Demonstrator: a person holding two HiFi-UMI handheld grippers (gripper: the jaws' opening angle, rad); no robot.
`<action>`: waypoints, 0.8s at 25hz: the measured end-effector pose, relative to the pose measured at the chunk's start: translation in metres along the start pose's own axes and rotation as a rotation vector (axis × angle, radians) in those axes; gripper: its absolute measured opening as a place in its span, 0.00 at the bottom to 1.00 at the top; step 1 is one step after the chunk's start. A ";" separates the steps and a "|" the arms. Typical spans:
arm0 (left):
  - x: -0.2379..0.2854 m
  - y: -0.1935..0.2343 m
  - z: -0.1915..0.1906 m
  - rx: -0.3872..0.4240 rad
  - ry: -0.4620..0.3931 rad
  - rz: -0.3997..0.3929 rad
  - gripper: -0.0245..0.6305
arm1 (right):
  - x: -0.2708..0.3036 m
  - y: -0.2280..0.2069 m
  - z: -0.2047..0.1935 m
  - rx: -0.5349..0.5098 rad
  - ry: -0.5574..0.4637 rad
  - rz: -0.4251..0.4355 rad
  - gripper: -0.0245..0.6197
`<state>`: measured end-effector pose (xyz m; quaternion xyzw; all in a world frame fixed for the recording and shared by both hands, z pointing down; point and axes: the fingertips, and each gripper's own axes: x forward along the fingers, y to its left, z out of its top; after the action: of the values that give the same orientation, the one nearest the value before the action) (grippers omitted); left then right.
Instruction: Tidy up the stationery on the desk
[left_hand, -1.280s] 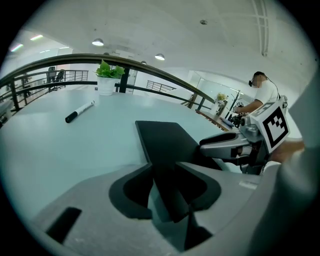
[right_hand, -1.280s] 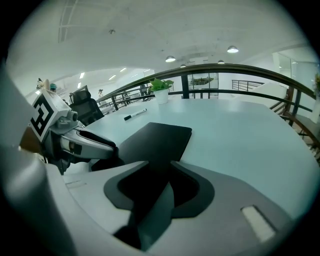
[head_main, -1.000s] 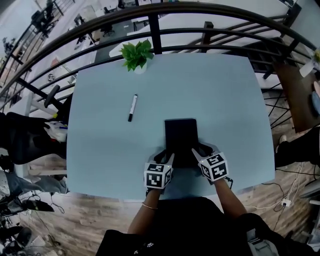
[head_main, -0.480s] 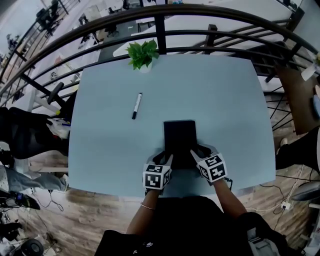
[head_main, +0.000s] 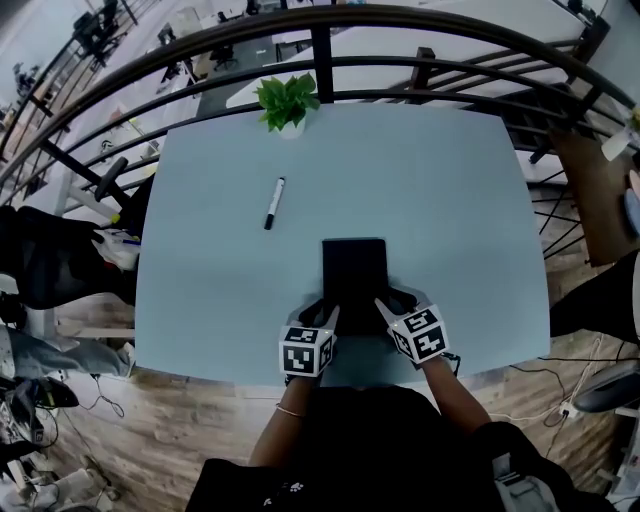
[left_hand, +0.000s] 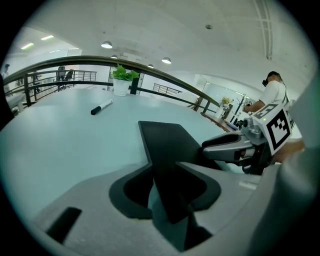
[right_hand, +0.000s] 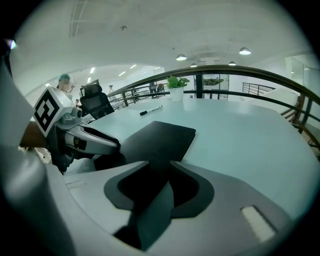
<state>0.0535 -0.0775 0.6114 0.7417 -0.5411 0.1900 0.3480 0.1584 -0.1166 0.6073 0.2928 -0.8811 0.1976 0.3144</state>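
The black notebook (head_main: 354, 270) lies flat on the pale blue counter (head_main: 450, 200), in its near half and a little right of centre, just ahead of the person. Its two near corners sit inside the two claws. The left claw (head_main: 322, 313) straddles the near left corner and the right claw (head_main: 391, 304) straddles the near right corner.

In the left gripper view the corner runs down into the gap between jaws that stand well apart, with a strip of counter showing beside it. The right gripper view shows the same: spread jaws with the dark corner between them. Neither claw is clamped flat onto the cover.

Both forearms come up from the bottom edge of the head view, side by side and close together. They angle slightly inward, so the claws converge on the notebook's near edge. Each claw slopes down toward the counter, with its marker cube on top facing the camera. A thin bracelet (head_main: 290, 410) sits on the left wrist.

The notebook's long axis runs straight away from the person, its short edges nearest and farthest.

A black-and-white marker (head_main: 274, 203) lies well apart from the notebook, farther off and to the left. It points roughly the same way, tilted slightly. A small potted plant (head_main: 287, 100) stands at the far edge, by the railing (head_main: 420, 65).
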 end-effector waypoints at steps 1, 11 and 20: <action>-0.001 0.000 -0.001 -0.002 -0.001 0.002 0.23 | 0.000 0.002 -0.001 -0.001 -0.001 0.002 0.24; -0.011 0.004 -0.011 -0.008 -0.007 0.016 0.23 | -0.002 0.016 -0.006 -0.011 0.006 0.015 0.24; -0.014 0.007 -0.013 -0.001 0.000 0.016 0.23 | -0.001 0.020 -0.007 0.008 -0.007 0.013 0.24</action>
<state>0.0435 -0.0593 0.6131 0.7372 -0.5471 0.1925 0.3466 0.1490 -0.0979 0.6082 0.2891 -0.8832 0.2022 0.3089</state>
